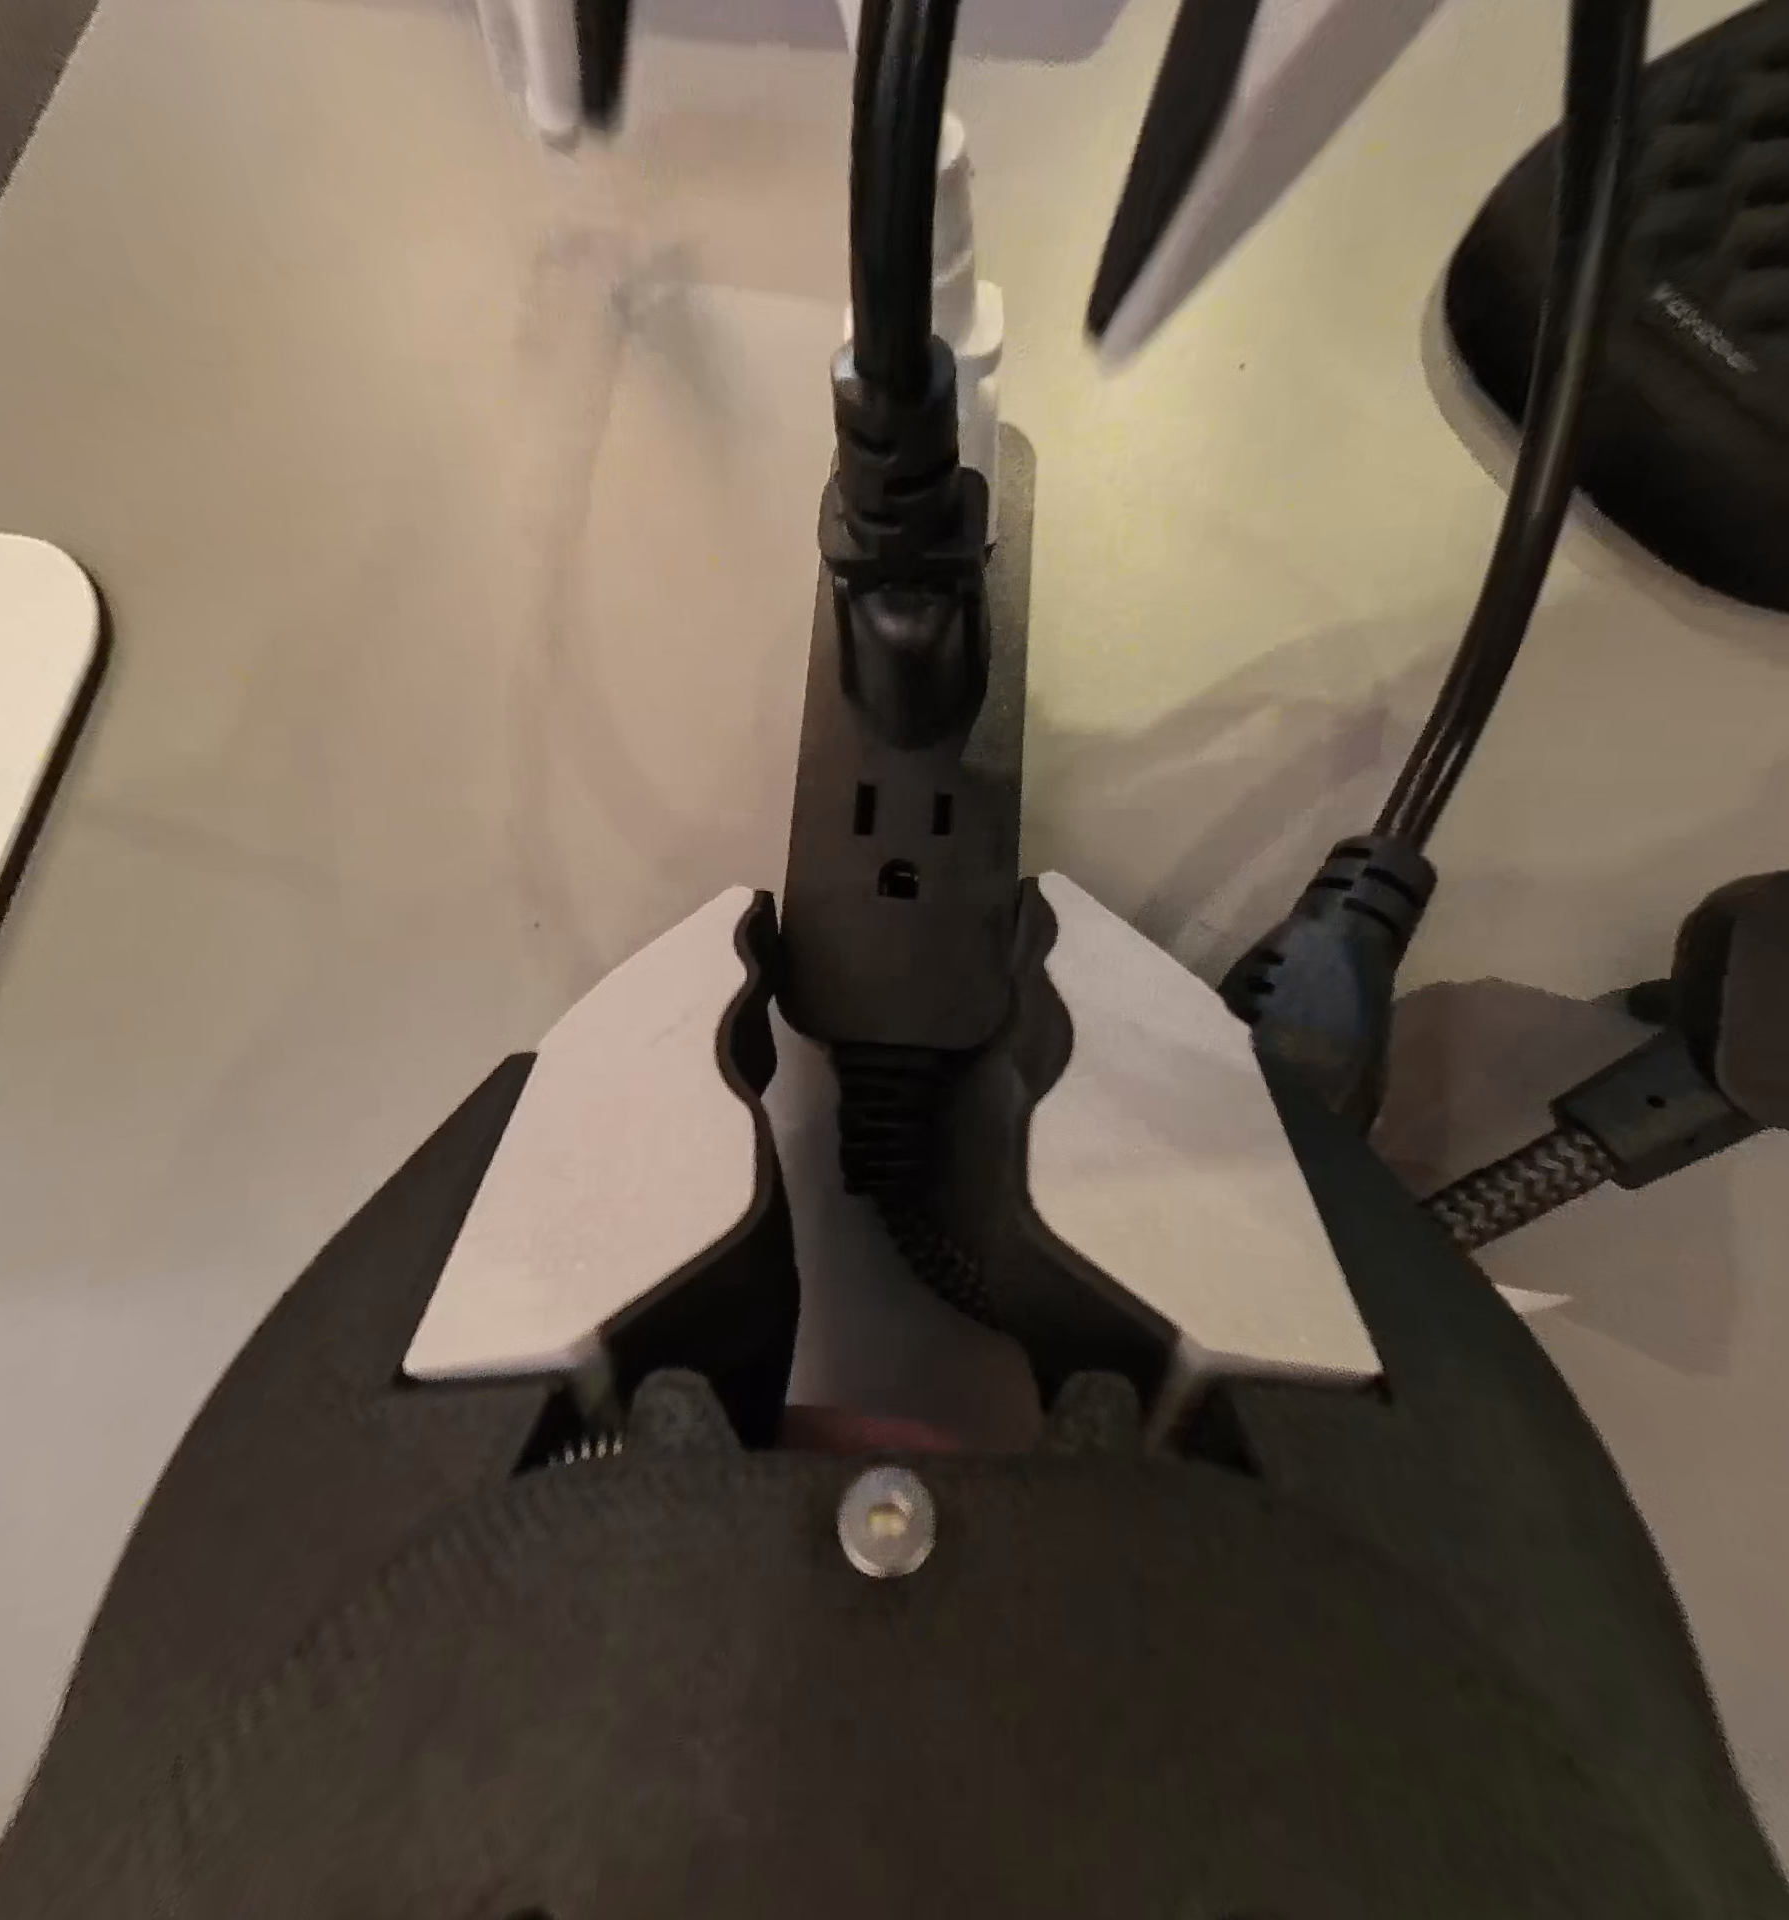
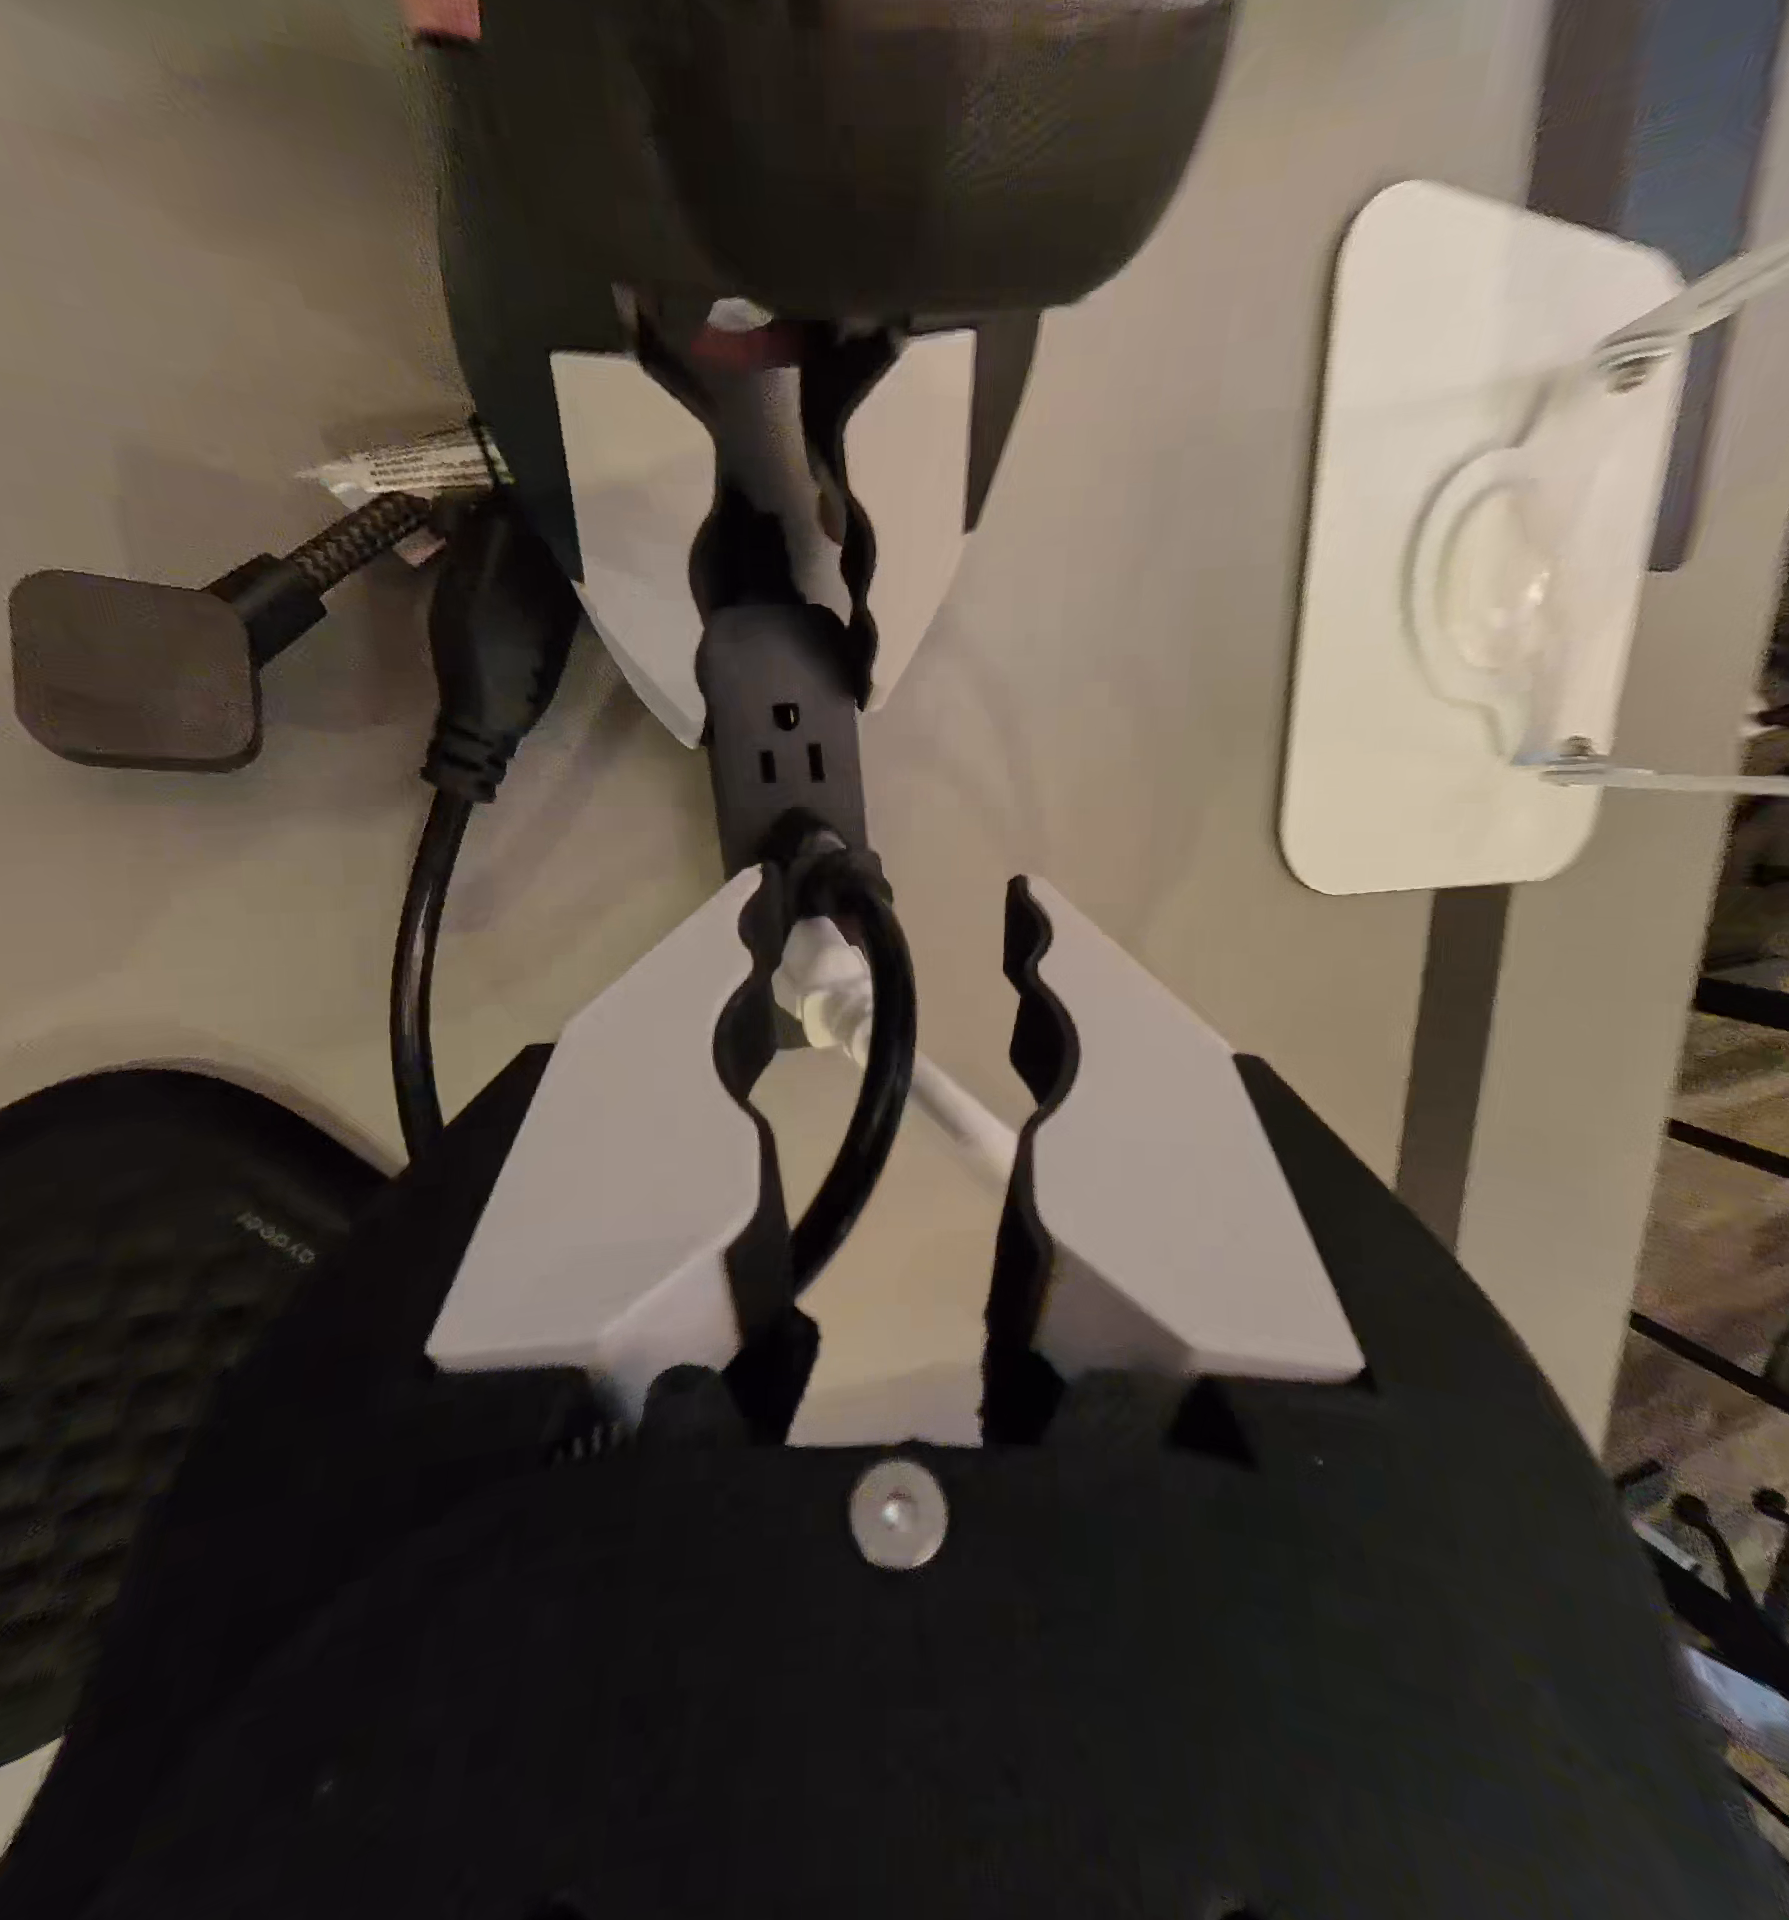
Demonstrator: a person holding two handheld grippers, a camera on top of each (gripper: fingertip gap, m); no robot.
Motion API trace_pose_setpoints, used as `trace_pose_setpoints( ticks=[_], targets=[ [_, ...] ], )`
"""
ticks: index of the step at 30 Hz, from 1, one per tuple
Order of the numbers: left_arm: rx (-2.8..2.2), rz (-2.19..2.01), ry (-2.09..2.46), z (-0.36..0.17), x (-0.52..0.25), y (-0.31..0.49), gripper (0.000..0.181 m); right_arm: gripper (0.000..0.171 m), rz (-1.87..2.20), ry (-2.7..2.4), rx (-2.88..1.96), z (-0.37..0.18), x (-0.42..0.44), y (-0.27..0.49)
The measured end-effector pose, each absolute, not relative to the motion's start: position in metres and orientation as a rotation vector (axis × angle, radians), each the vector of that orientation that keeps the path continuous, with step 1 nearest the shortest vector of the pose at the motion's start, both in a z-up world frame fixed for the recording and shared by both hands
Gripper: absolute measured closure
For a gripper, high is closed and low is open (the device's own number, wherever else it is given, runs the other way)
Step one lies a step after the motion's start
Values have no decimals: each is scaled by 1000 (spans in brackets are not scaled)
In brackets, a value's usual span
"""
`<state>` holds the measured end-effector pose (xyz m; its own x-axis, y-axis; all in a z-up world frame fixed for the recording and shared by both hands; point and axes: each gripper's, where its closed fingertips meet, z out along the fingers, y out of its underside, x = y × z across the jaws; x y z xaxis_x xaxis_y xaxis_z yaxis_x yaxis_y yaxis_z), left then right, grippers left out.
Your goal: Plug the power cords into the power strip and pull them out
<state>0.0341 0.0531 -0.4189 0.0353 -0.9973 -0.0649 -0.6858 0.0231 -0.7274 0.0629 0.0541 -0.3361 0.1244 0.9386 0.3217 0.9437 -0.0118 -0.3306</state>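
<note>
The black power strip lies on a pale table. My left gripper is shut on its cable end, where the braided cable leaves. A black plug sits in the strip's middle outlet, a white plug in the far one, and the near outlet is empty. In the right wrist view my right gripper is open at the strip's other end. Its jaws straddle the black plug's looping cord and the white plug without closing on them. The left gripper shows opposite, clamped on the strip.
A loose black plug with its cord and a flat square plug on braided cable lie right of the strip. A black textured pad sits beyond them. A white plate with a clear fixture lies near the table's edge. The tips of one gripper are about 9 cm away from the tips of the other.
</note>
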Motion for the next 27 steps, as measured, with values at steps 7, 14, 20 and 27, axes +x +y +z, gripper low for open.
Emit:
trace_pose_setpoints(
  ticks=[7,14,20,27],
  targets=[
    [-1796,-624,1615,-419,37,53,138,132,111,-1563,-1832,-281,64,54],
    [-1820,-604,1575,-418,38,53,138,142,356,-1292,-1617,-212,43,81],
    [-1881,-503,1461,-418,36,65,137,145,466,-1164,-1489,-178,41,111],
    [-1984,-455,1288,-419,37,94,137,145,588,-1125,-1461,-208,50,127]
  ],
)
